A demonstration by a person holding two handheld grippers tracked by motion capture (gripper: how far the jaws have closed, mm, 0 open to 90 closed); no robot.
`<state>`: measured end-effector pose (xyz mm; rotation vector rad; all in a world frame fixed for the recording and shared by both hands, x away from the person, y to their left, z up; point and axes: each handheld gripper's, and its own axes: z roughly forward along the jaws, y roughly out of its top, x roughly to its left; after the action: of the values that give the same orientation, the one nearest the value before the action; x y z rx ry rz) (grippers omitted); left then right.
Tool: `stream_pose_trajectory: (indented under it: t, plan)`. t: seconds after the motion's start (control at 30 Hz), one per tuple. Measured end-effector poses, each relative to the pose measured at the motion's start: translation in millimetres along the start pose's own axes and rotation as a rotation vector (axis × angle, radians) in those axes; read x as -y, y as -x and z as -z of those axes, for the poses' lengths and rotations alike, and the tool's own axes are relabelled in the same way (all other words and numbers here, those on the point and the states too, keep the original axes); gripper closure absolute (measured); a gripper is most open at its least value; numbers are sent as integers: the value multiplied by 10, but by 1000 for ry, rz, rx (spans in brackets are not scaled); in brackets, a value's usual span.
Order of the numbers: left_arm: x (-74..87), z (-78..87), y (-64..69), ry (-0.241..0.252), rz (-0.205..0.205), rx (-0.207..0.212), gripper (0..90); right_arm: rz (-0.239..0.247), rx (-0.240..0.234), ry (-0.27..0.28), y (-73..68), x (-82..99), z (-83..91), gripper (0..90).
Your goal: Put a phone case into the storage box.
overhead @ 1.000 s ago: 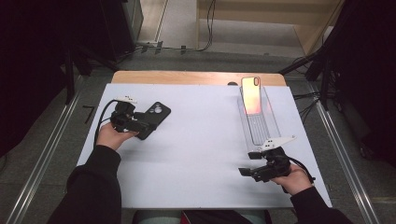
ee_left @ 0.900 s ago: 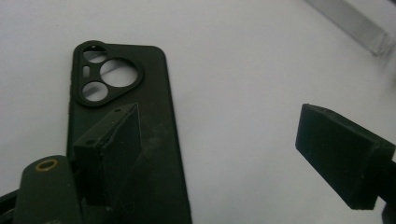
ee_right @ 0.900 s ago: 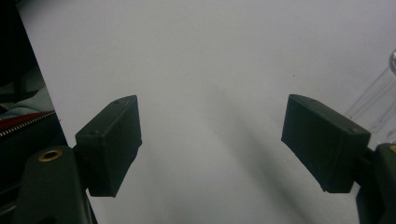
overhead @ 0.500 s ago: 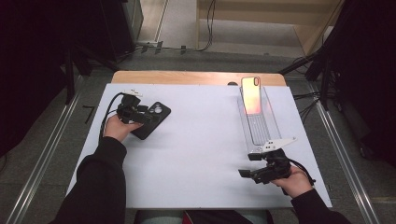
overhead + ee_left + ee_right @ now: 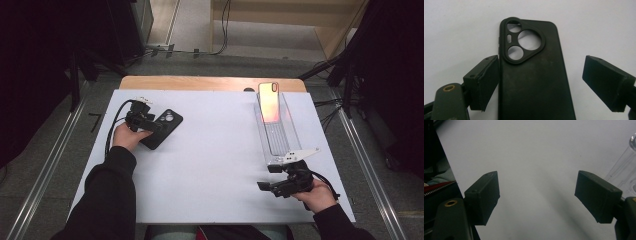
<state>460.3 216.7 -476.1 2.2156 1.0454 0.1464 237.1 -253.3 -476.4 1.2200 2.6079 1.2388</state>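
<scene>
Left tongs (image 5: 541, 82) stood spread wide around the black phone case (image 5: 534, 75), not yet clenched: one pad sat touching or just beside the case's long edge near the camera cut-out, the other pad hung clear of the opposite edge with bare white showing between. The case lay flat, back up, on the white surface (image 5: 220, 155), toward its left side in the high view.

Right tongs (image 5: 536, 197) were released and empty, held low over bare surface near the front right corner, just short of the near end of the clear tray (image 5: 278, 135). A phone (image 5: 269, 101) leaned upright at the tray's far end, well apart from the case.

Step in hand, as judged: grasping the case across its width.

Notes for doing it well:
- Centre the tongs first; the gap was lopsided, so closing now would likely shove the case sideways before the far pad met it.
- Bring the pads down level with the surface so they catch the thin side walls, not the top face.
- Grip below the camera cut-out, where both edges run straight.
- Squeeze gently; a soft case probably bows and may pop out.
- Keep the right tongs parked clear of the tray.
</scene>
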Motion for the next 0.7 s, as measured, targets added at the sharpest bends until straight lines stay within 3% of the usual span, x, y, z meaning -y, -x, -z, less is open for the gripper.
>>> stream_pose_trajectory:
  t: [0.2,0.37,0.7]
  plan:
    - [41,-68,39,-2,-26,-38,145,4,-1,0,6,4,2,181]
    - [79,-118,44,-35,-32,-58,145,2,0,1,6,3,4,181]
    - [143,-145,74,-1,-46,-85,136,4,4,1,2,2,6,181]
